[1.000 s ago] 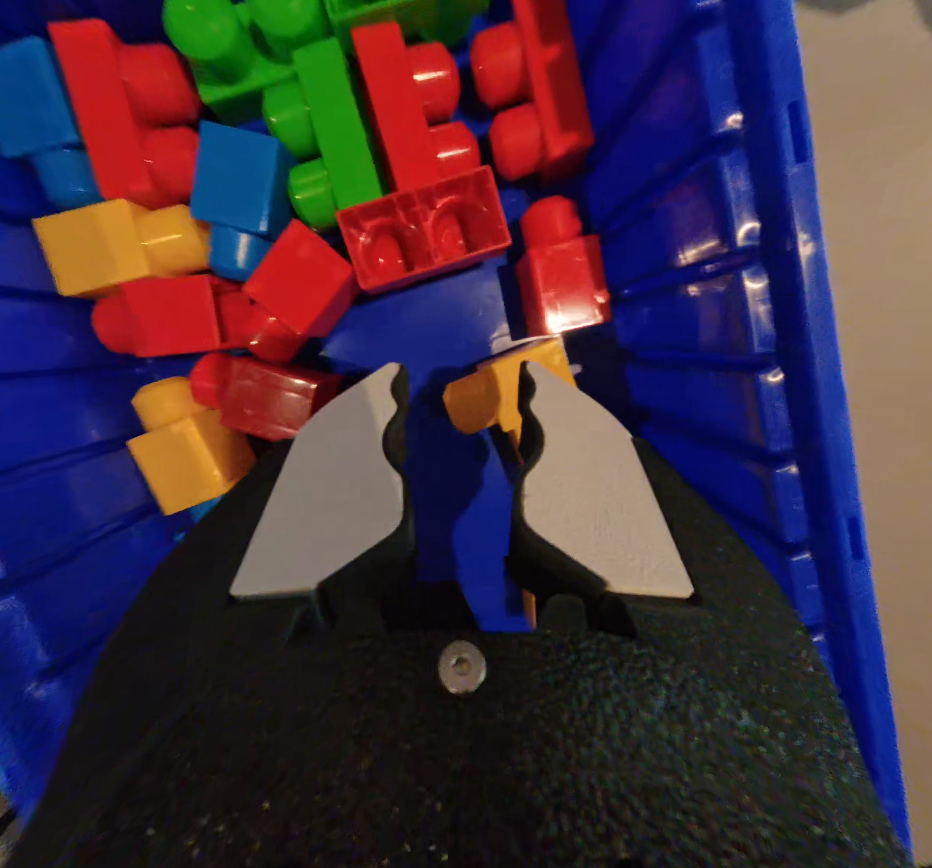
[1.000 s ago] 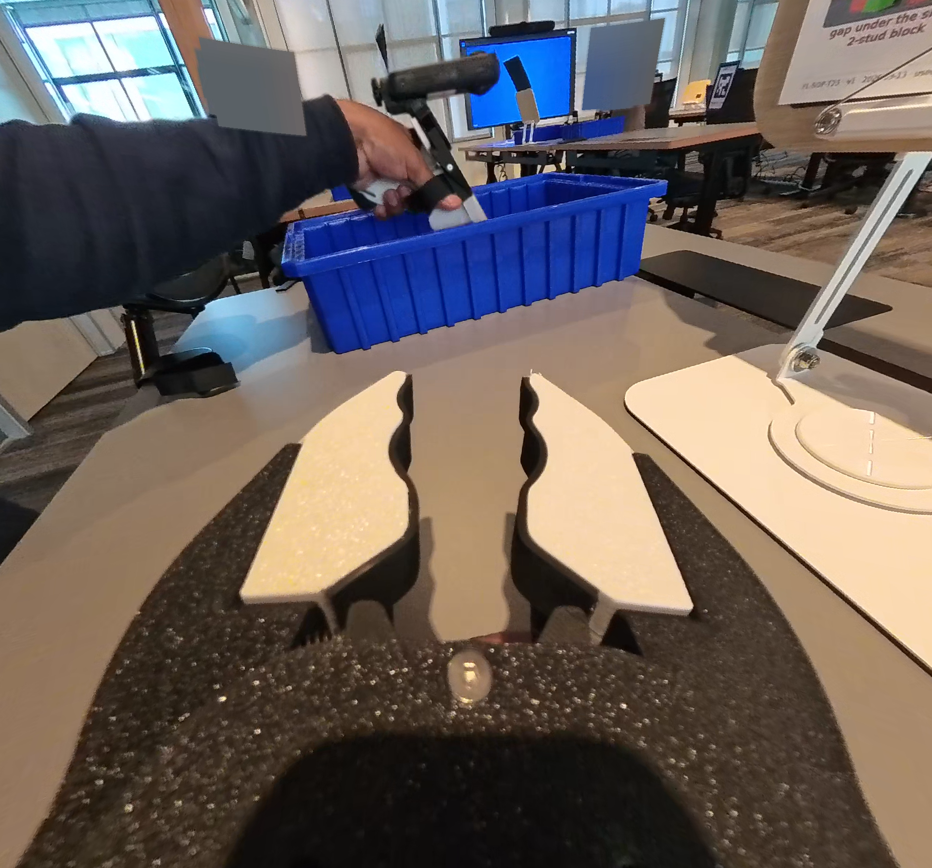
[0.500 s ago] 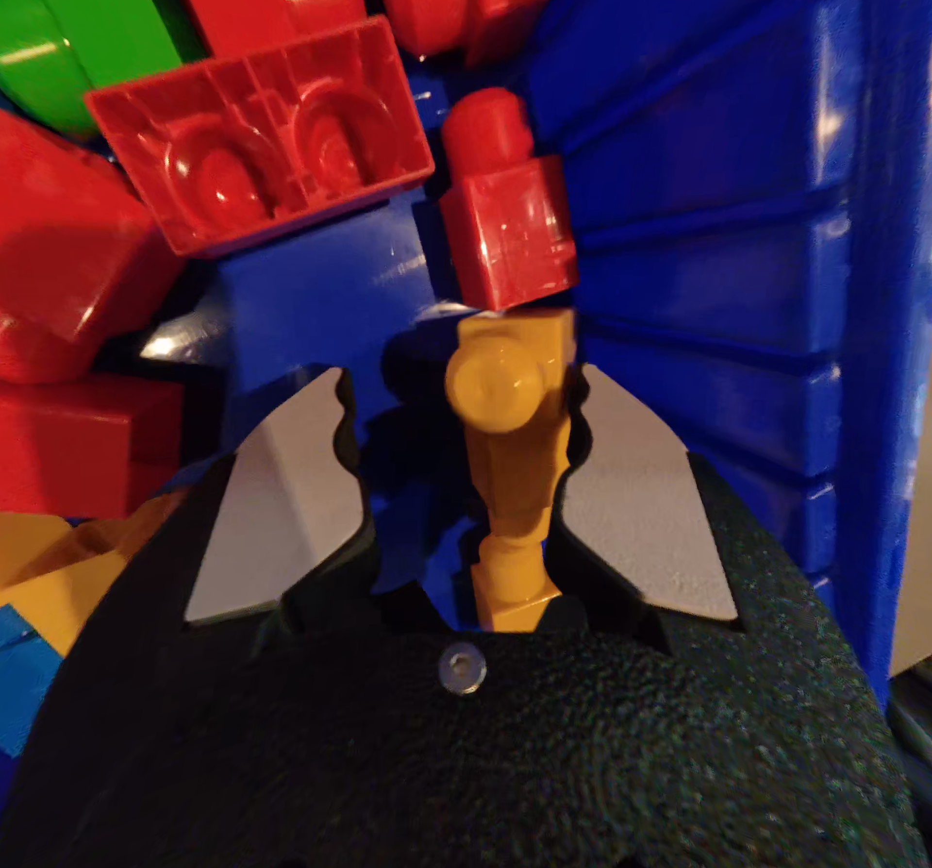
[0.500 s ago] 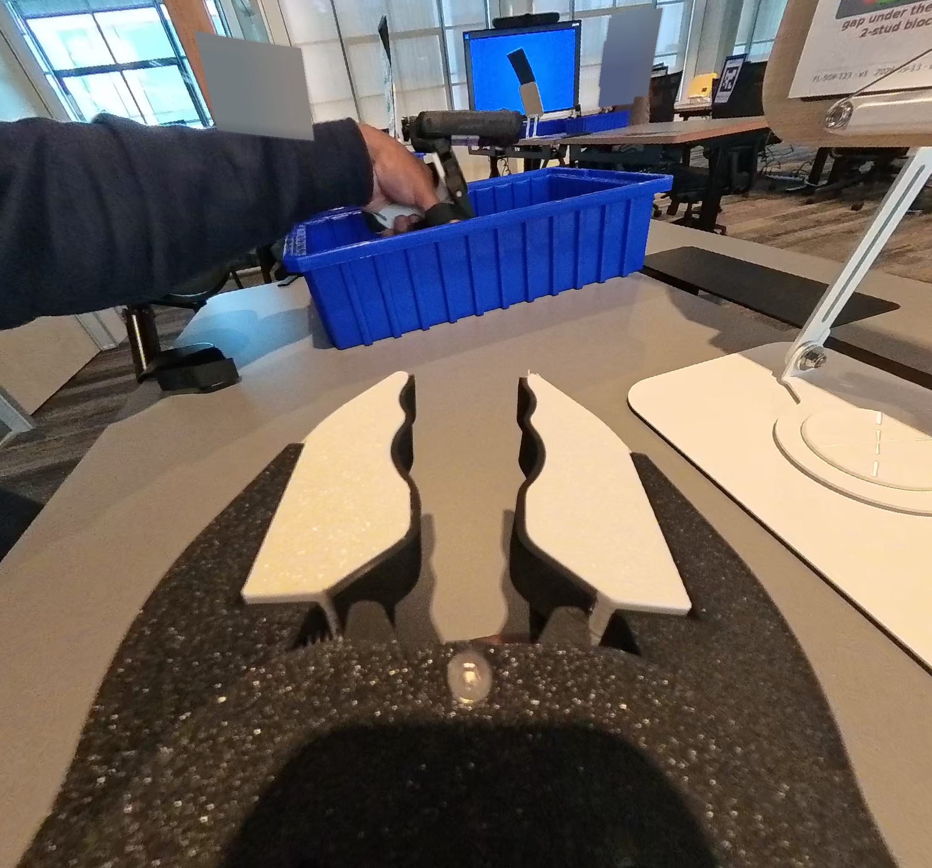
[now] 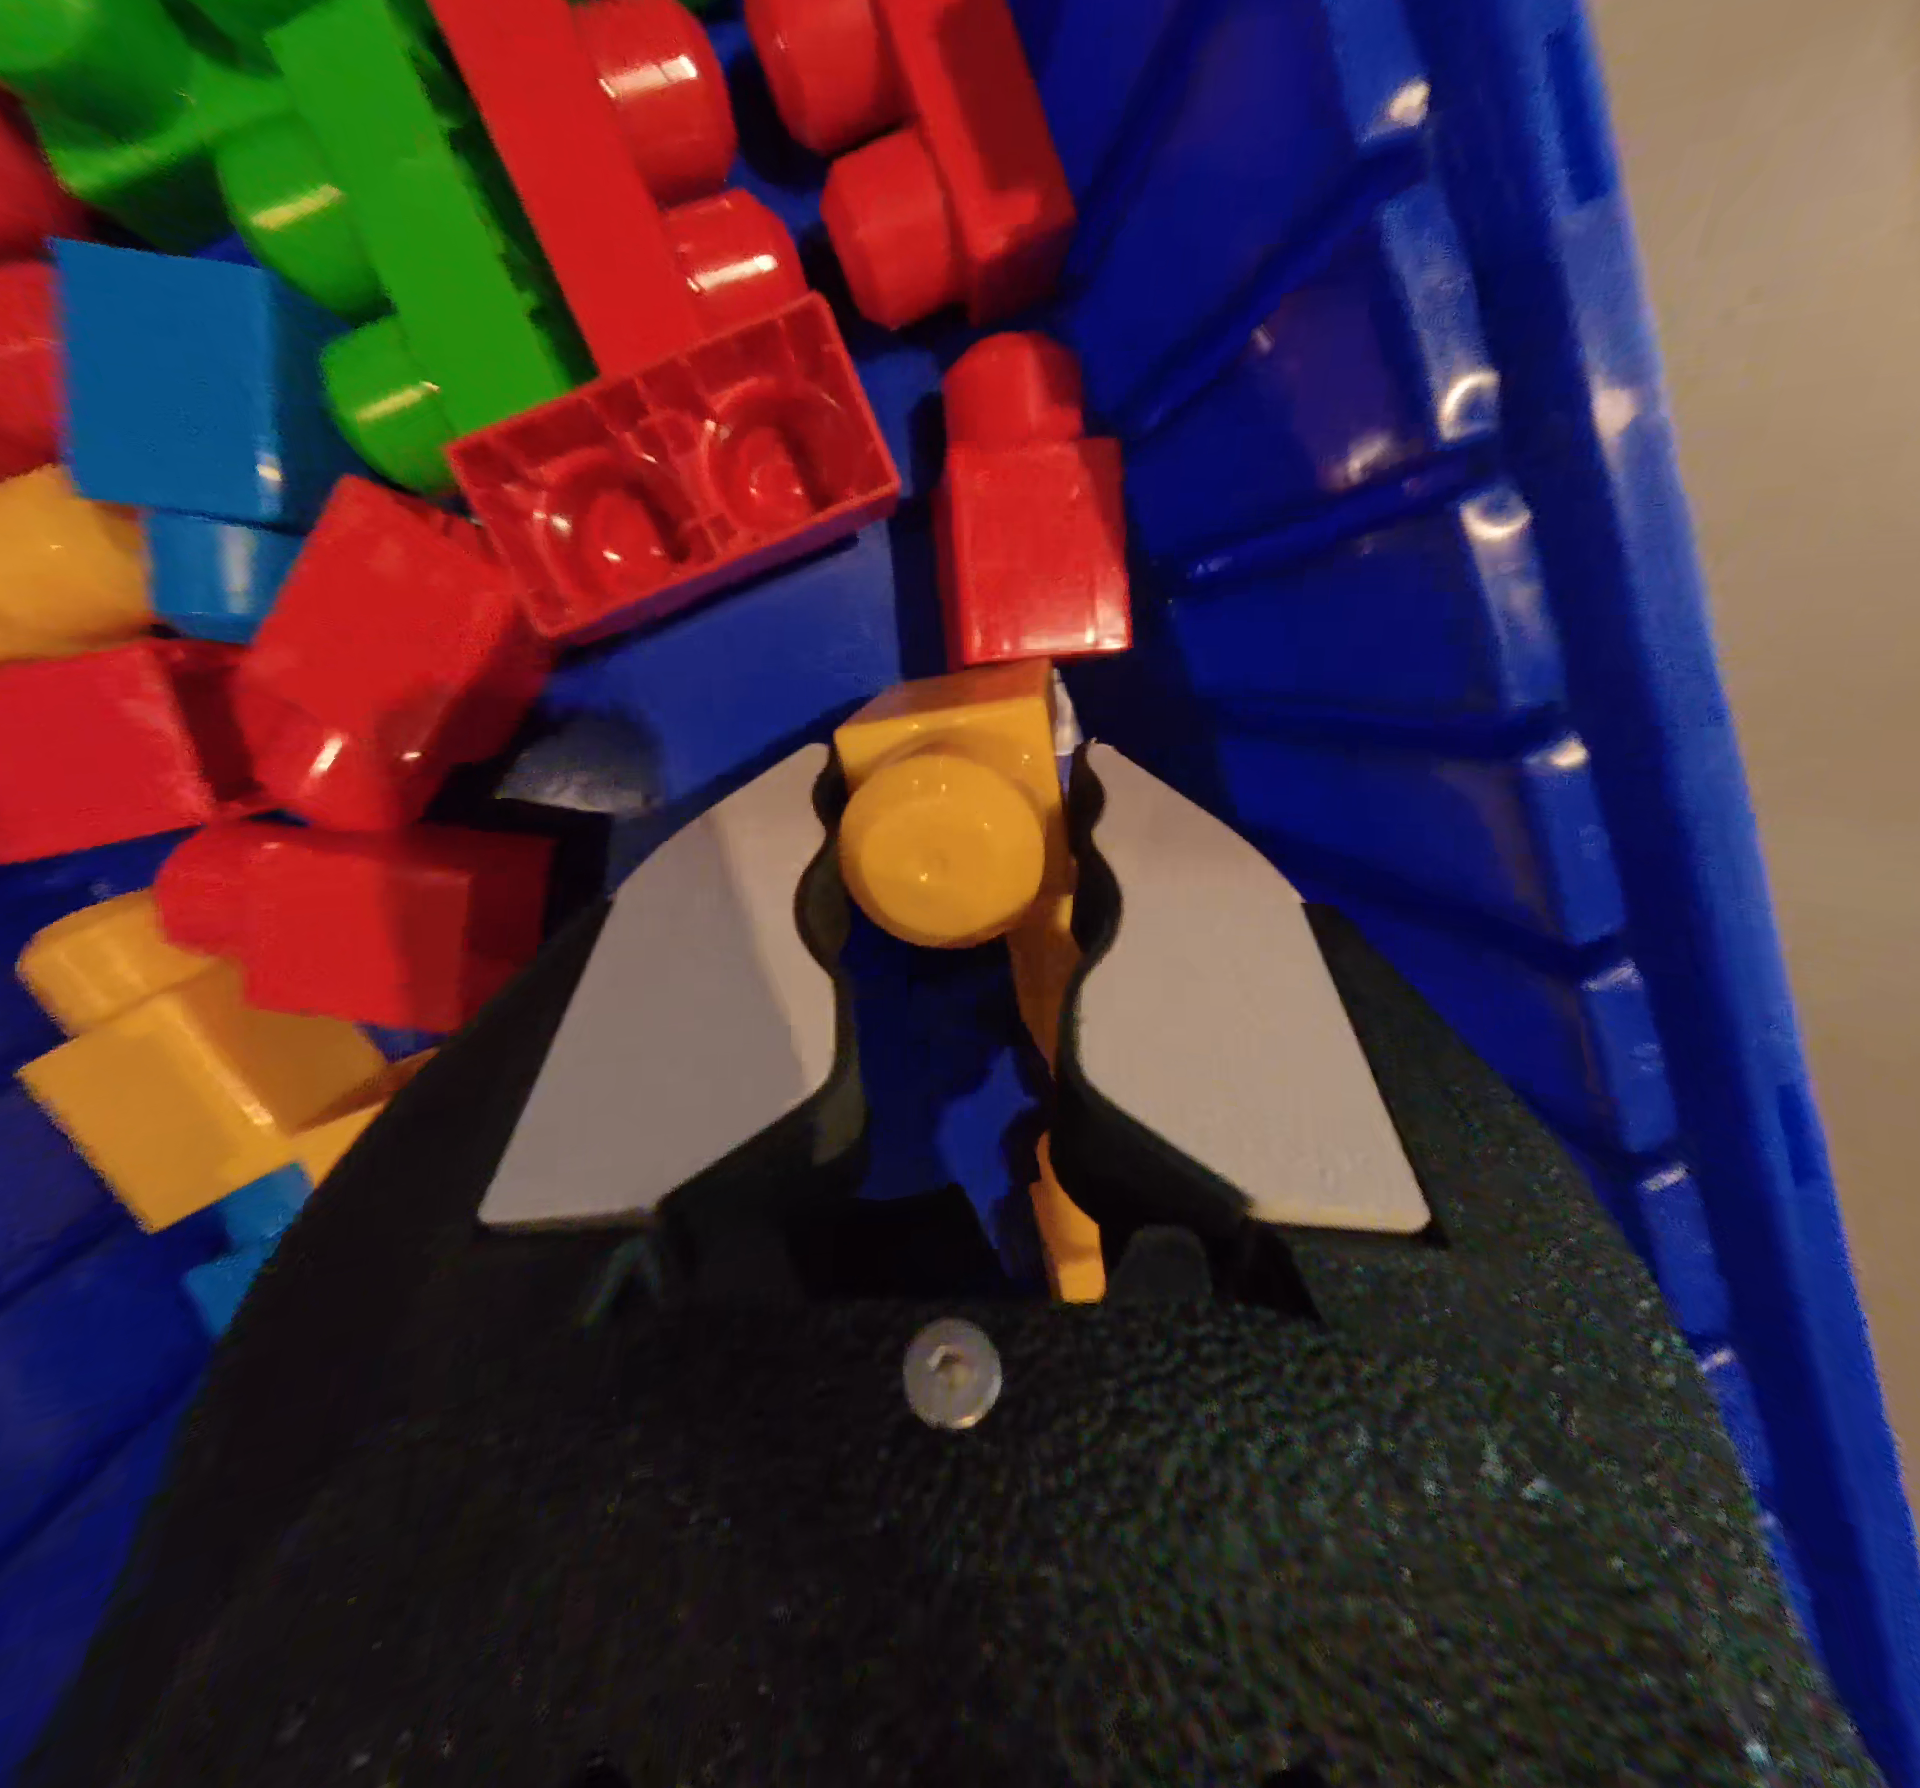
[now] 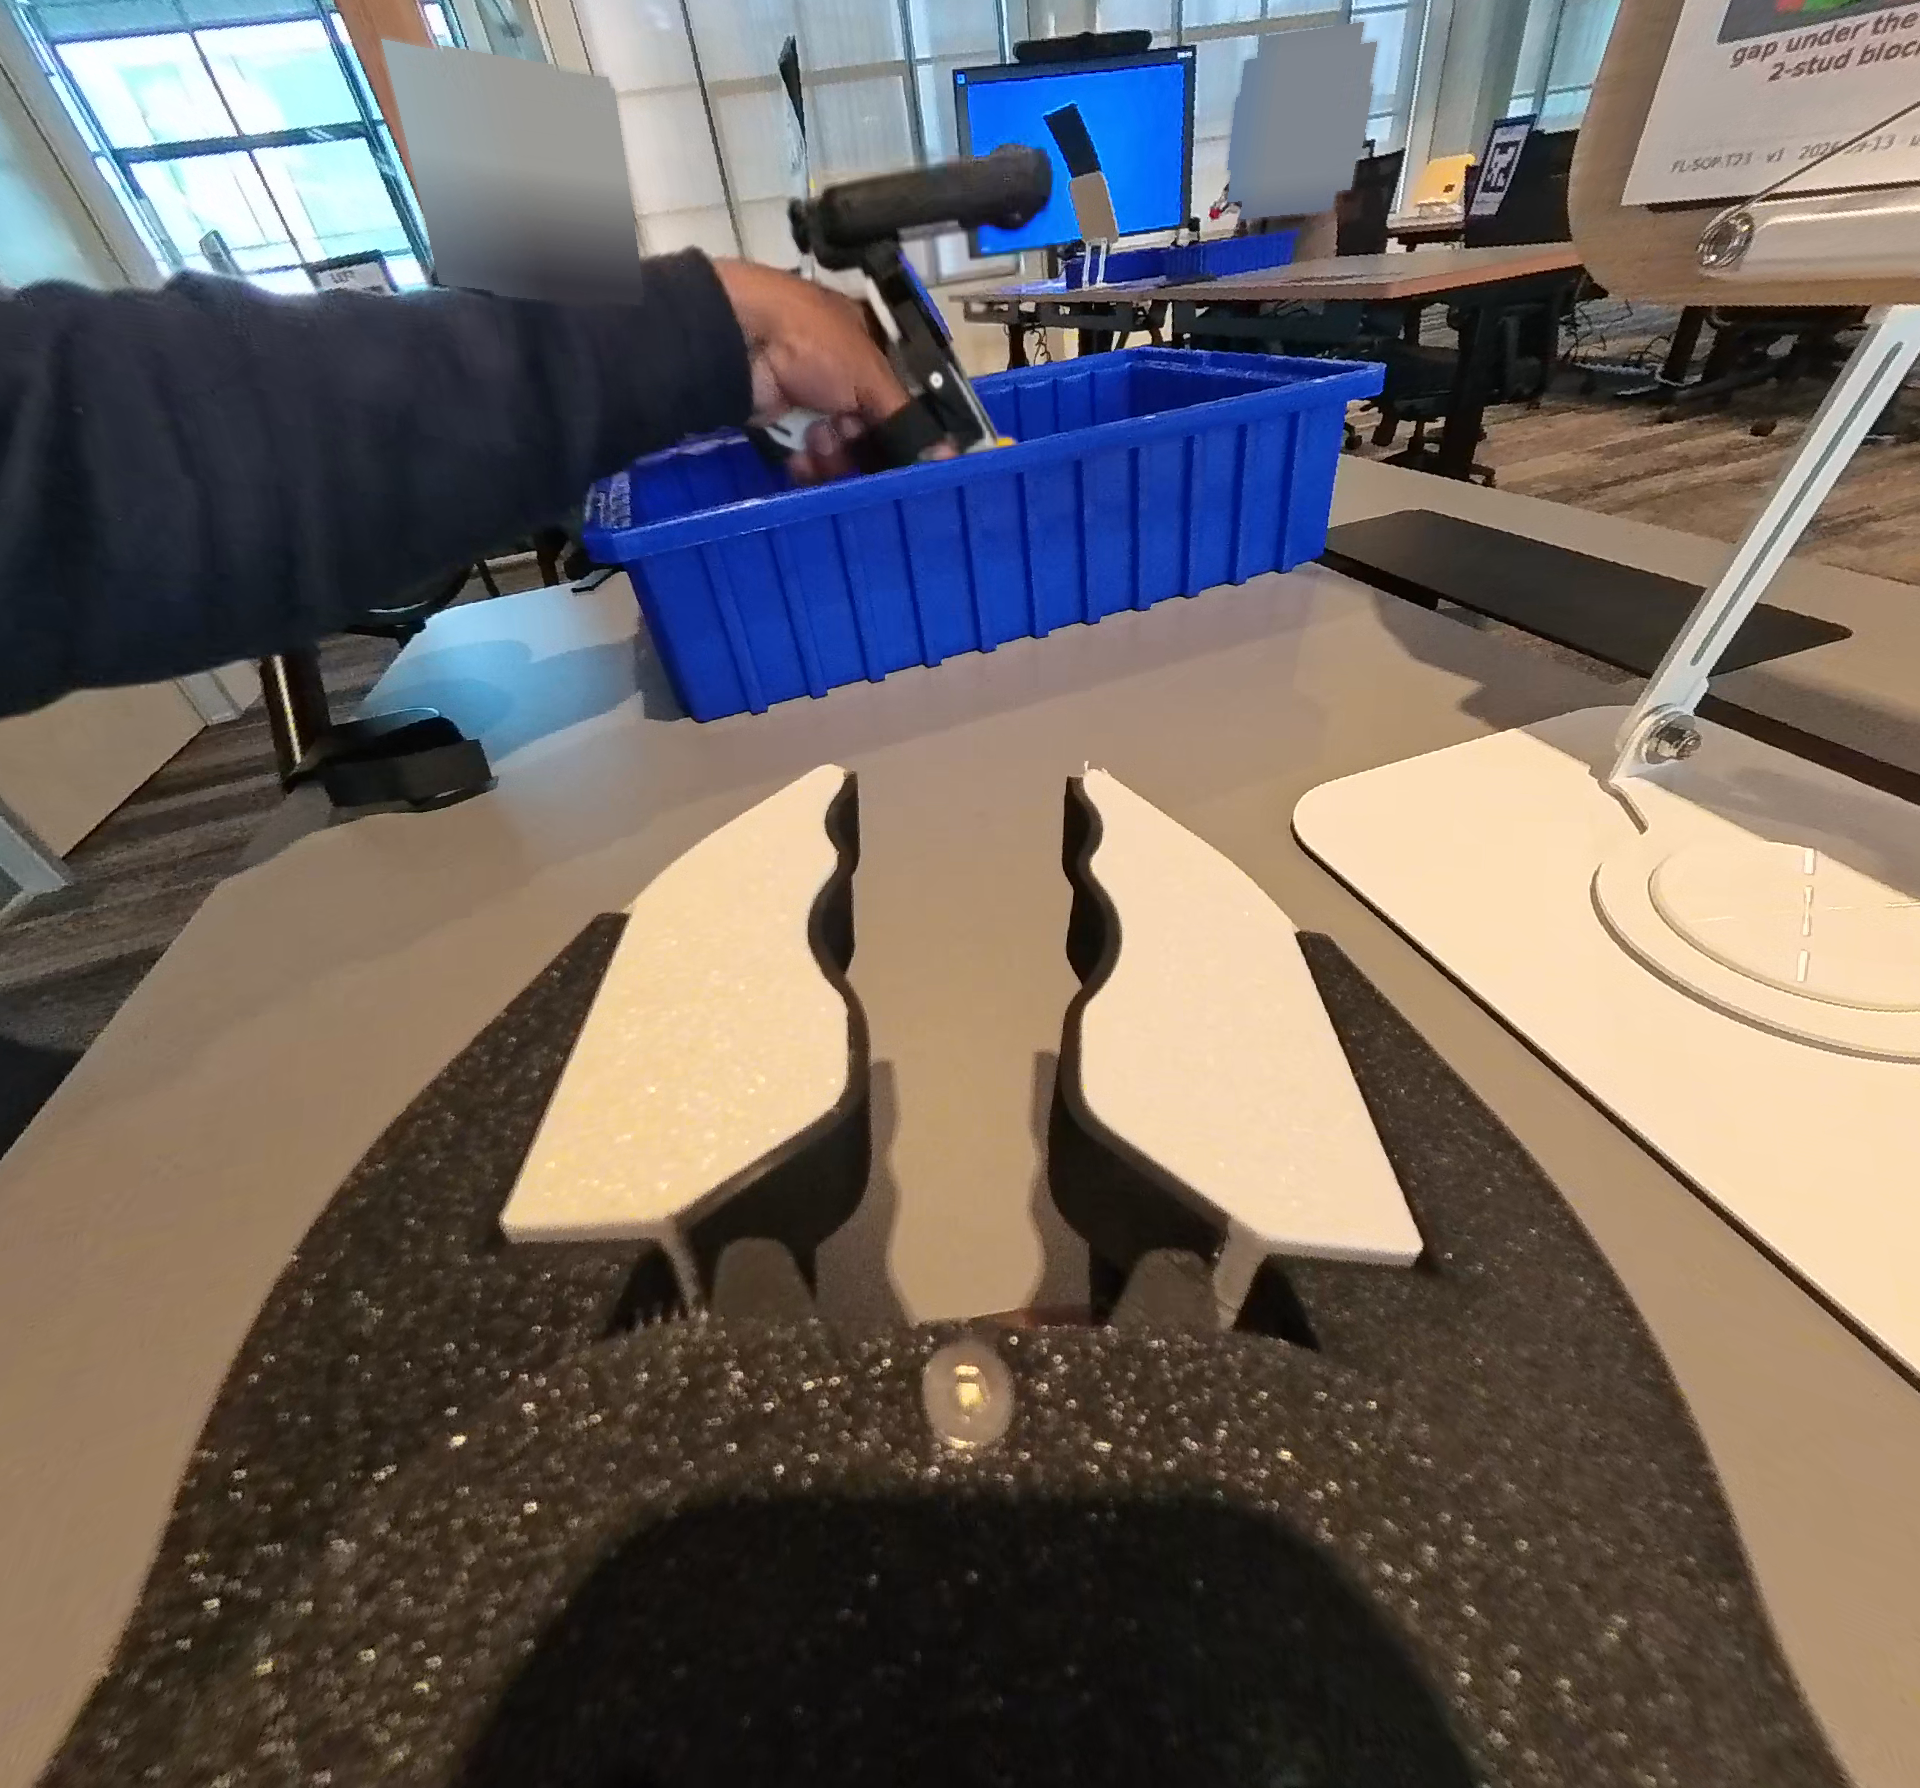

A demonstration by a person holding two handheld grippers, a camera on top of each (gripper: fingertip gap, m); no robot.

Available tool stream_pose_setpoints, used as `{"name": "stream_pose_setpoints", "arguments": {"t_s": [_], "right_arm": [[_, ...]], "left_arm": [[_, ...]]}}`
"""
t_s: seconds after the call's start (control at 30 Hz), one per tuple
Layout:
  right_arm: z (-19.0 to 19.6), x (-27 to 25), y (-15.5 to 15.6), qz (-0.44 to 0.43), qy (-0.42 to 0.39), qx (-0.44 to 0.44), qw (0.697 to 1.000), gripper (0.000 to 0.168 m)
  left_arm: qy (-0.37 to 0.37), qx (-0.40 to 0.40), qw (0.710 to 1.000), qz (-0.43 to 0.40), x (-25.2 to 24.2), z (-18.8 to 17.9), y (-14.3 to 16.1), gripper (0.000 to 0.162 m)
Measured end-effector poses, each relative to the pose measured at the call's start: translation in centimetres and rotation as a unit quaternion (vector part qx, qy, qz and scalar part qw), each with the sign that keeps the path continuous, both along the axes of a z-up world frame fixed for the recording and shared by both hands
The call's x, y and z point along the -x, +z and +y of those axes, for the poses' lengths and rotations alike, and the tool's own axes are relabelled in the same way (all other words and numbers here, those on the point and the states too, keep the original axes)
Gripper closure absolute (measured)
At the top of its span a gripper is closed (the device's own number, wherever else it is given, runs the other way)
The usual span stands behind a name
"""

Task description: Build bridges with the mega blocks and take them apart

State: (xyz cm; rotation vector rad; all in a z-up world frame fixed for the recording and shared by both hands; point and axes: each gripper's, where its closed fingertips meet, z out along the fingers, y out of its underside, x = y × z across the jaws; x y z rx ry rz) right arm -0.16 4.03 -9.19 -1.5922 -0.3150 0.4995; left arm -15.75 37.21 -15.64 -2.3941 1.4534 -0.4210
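Observation:
In the left wrist view my left gripper [image 5: 956, 751] is inside the blue bin [image 5: 1455, 595], shut on a yellow one-stud block [image 5: 940, 855] whose stud faces the camera. A small red block [image 5: 1029, 554] lies just beyond it by the bin wall. Red, green, blue and yellow mega blocks fill the bin's left side, among them an upturned red two-stud block [image 5: 675, 491]. In the right wrist view my right gripper [image 6: 961, 782] is open and empty above the grey table [image 6: 1143, 678]. Farther off, a hand holds the left gripper [image 6: 935, 408] in the blue bin [image 6: 987, 564].
A white stand base [image 6: 1507, 907] with a slanted arm and a picture sheet stands at the right of the table. A black mat [image 6: 1579, 595] lies behind it. A black clamp [image 6: 405, 762] sits at the table's left edge.
My left gripper went down over the yellow block, closed on it and has drawn back a little with it. The right gripper has stayed still and open.

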Motion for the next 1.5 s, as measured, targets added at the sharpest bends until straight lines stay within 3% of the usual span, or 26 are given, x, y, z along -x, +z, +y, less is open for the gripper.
{"name": "stream_pose_setpoints", "arguments": {"t_s": [0.1,0.23,0.33,0.43,0.53,0.63,0.83,0.97,1.17,1.5], "right_arm": [[0.0,0.0,0.0,0.001,0.000,0.000,1.000,0.131],[0.0,-0.1,0.0,0.002,-0.001,0.000,1.000,0.131],[0.1,-0.2,0.1,0.003,-0.004,-0.001,1.000,0.131],[-0.1,-0.4,0.4,0.004,-0.013,-0.014,1.000,0.131],[-0.5,-1.5,1.2,-0.008,-0.042,-0.047,0.998,0.133],[-1.2,-3.4,2.4,-0.010,-0.082,-0.085,0.993,0.133],[-1.6,-6.8,2.8,-0.022,-0.137,-0.103,0.985,0.135],[-1.2,-7.4,2.3,-0.012,-0.136,-0.092,0.986,0.136],[-0.8,-7.3,1.9,-0.014,-0.133,-0.082,0.988,0.137],[-0.5,-7.1,1.7,-0.023,-0.130,-0.083,0.988,0.137]], "left_arm": [[0.012,-0.053,0.998,-0.030,0.1,0.3,3.3,0.122],[-0.001,-0.136,0.984,-0.111,-1.6,-1.9,10.6,0.122],[-0.056,-0.180,0.962,-0.196,-5.0,-7.3,16.5,0.122],[-0.132,-0.194,0.935,-0.266,-9.4,-14.5,19.5,0.123],[-0.190,-0.176,0.907,-0.331,-13.9,-20.9,18.2,0.122],[-0.235,-0.155,0.876,-0.390,-17.9,-25.7,14.0,0.122],[-0.291,-0.086,0.876,-0.374,-19.7,-31.0,5.5,0.123],[-0.318,-0.073,0.885,-0.332,-19.2,-31.5,3.4,0.122],[-0.315,-0.127,0.859,-0.383,-19.5,-30.4,4.2,0.123],[-0.362,-0.099,0.866,-0.330,-18.8,-31.3,2.4,0.123]]}}
